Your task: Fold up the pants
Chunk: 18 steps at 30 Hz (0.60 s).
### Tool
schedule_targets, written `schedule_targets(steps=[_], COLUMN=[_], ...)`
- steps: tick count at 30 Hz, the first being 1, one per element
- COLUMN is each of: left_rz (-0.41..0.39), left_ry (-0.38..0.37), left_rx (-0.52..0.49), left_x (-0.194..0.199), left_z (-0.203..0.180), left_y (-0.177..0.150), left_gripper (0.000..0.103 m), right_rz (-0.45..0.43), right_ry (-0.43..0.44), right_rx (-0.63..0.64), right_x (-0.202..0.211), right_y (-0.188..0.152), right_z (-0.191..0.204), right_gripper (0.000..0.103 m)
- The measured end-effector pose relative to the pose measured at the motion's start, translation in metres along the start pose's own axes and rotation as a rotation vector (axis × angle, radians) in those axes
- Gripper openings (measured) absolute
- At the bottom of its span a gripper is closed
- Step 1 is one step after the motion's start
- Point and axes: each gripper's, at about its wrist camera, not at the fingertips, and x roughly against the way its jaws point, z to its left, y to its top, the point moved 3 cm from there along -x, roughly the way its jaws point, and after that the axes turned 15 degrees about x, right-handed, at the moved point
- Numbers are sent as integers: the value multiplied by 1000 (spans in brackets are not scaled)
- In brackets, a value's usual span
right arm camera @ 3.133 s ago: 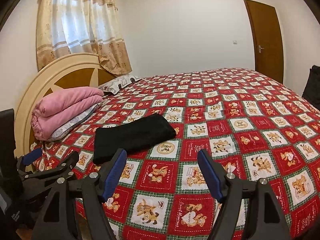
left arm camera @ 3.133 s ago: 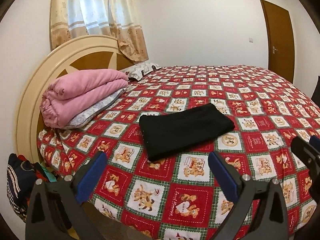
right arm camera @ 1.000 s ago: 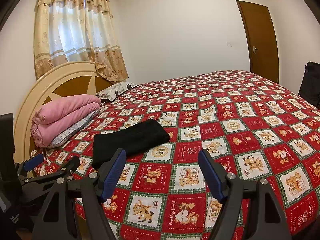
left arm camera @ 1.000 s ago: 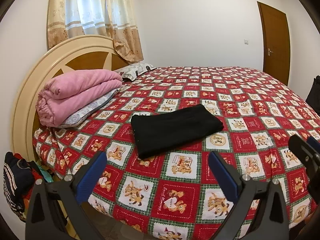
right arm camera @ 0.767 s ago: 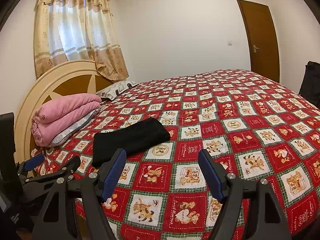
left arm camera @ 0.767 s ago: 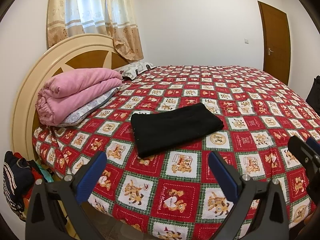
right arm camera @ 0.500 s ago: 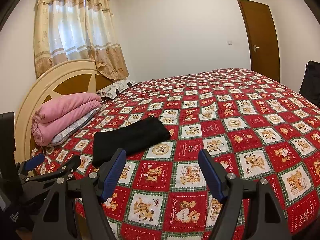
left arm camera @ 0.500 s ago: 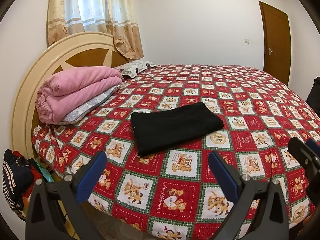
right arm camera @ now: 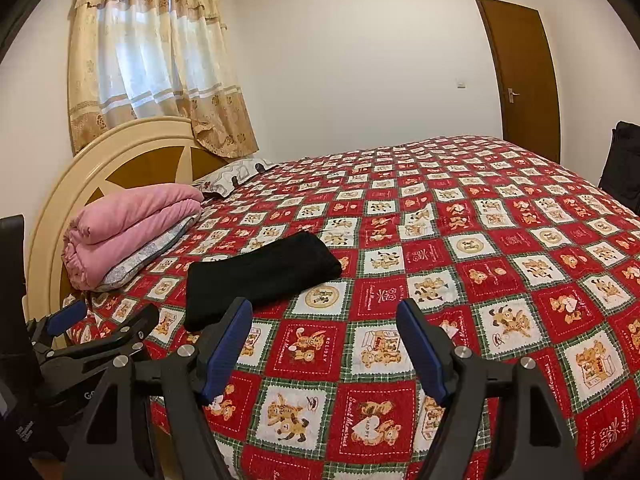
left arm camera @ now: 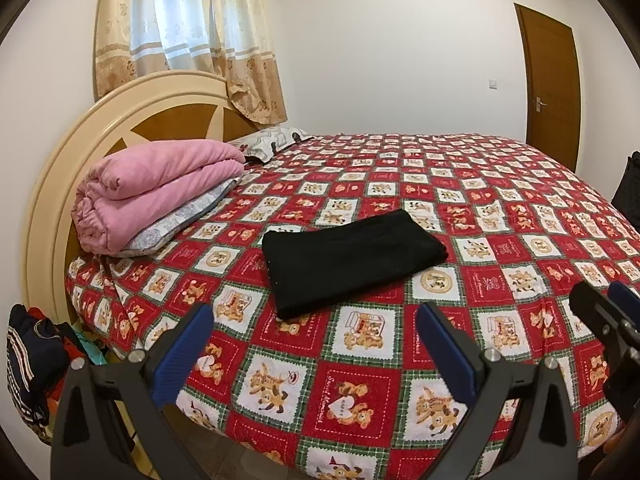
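A: Room?
B: White walls (right arm camera: 360, 60), brown door (right arm camera: 520, 76) right, curtained window (right arm camera: 152, 60) left, daylight through.
A: Furniture?
B: Bed, red teddy-print quilt (left arm camera: 500, 216), round cream headboard (left arm camera: 132, 120), pink blanket (left arm camera: 156, 188).

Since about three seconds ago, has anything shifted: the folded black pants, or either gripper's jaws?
Only the cameras' view drifted slightly; nothing was gripped or released. The folded black pants lie in the same neat rectangle on the red teddy-bear quilt. The left gripper and right gripper remain open and empty, short of the pants.

Matt black cloth pants (left arm camera: 352, 262) on a quilted cotton-look bedspread (left arm camera: 500, 216); glossy cream headboard (left arm camera: 80, 140) with wood panels
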Motion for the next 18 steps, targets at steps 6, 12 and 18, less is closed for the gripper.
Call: schedule_targets(steps=[6,12,18], left_rz=[16,6,19], left_ry=[-23,-40,-39], left_rx=[3,-12,-4], left_x=[0,1,1], left_z=[-1,-5,-7], left_y=[1,0,0], left_gripper=[103,103,103], right_rz=[1,1,0], right_ry=[1,0,-1], right_rx=[0,0,0], right_x=[0,0,-1], right_y=[0,0,-1], right_z=[0,1,0], right_gripper=[76,76,76])
